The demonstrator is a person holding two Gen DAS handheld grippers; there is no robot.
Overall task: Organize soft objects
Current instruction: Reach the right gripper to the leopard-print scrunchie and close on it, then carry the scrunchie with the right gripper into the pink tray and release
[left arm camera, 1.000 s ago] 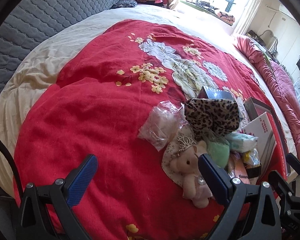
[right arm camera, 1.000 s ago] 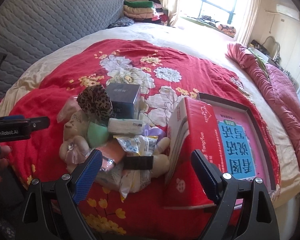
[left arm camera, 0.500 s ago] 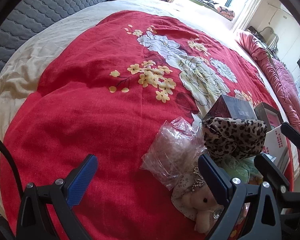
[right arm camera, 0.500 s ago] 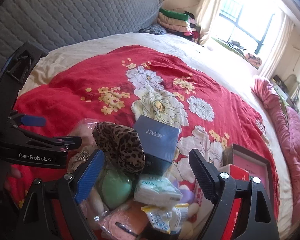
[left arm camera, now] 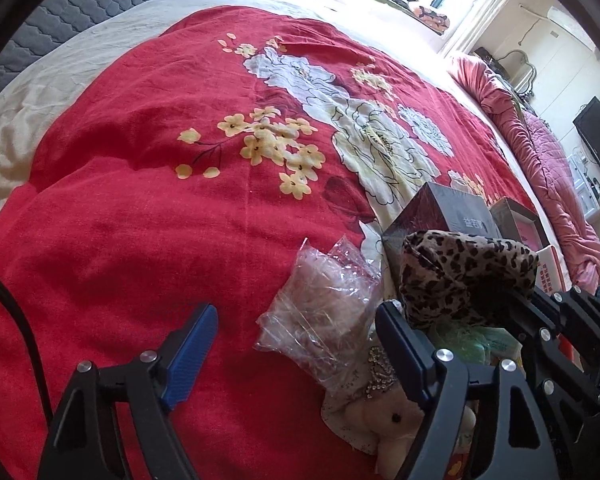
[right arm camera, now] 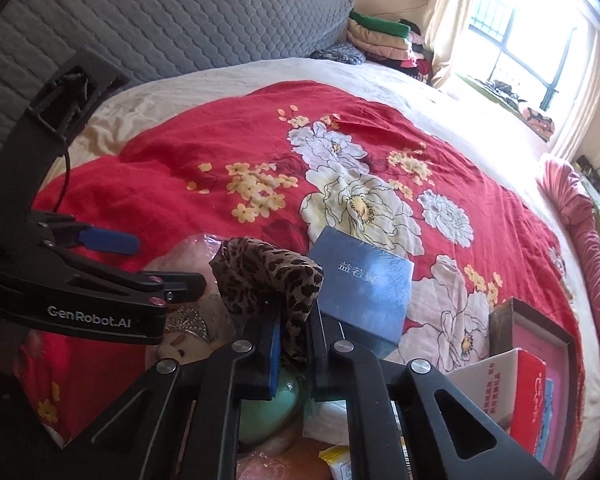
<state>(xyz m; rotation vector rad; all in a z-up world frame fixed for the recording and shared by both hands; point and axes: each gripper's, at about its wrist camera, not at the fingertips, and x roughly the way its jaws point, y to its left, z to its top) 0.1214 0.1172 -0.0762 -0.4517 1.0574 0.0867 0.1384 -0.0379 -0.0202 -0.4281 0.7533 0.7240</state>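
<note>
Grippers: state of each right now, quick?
Left gripper: open, jaws have just been closing, nothing pressed between them.
Right gripper: shut on the leopard-print cloth, jaws having just closed.

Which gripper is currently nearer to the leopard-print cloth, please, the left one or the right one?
Right. The right gripper is shut on the leopard-print cloth, pinching its lower edge. The left gripper stands apart beside it, jaws open around the clear plastic bag, having just been closing.
</note>
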